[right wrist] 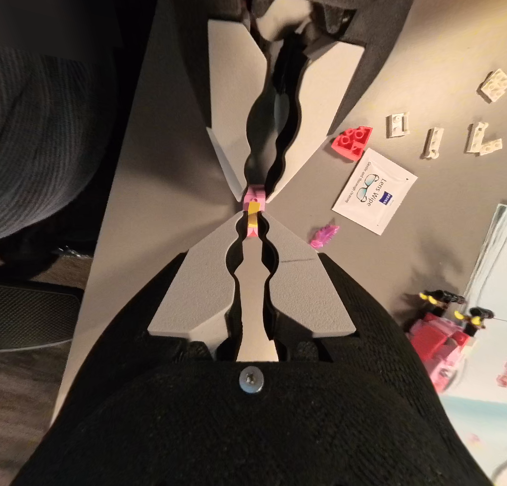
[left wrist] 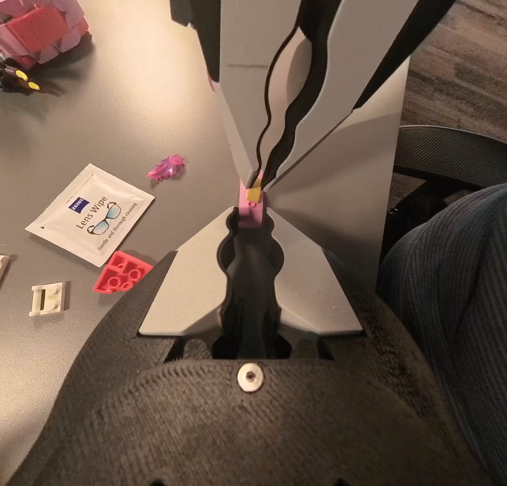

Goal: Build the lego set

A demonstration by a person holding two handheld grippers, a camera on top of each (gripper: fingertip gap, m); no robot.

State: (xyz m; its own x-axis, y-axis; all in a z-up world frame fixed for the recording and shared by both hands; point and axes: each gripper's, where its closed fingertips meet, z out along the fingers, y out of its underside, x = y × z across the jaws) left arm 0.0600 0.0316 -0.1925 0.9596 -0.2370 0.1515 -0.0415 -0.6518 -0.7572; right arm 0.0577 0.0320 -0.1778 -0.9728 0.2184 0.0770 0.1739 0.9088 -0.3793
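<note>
My left gripper (left wrist: 251, 212) is shut on a small pink brick (left wrist: 253, 217), with both pads pressed on its sides, just above the grey table (left wrist: 137, 102). My right gripper (right wrist: 252, 214) meets it tip to tip and is shut on a small yellow-and-pink piece (right wrist: 253, 209), which lies against the pink brick (right wrist: 255, 197). In the left wrist view the right gripper (left wrist: 257, 182) comes down from the top with the yellow piece (left wrist: 253, 195) at its tips. In the right wrist view the left gripper (right wrist: 255, 195) comes in from the top.
A white wipe sachet (left wrist: 90, 217), a red brick (left wrist: 123, 275), a clear pink leaf piece (left wrist: 167, 166) and a white plate piece (left wrist: 49, 298) lie to the left. A pink-and-red brick build (left wrist: 41, 25) stands far left. A person's leg (left wrist: 452, 280) is past the table's right edge. Both grippers' tips are close together, under 4 cm apart.
</note>
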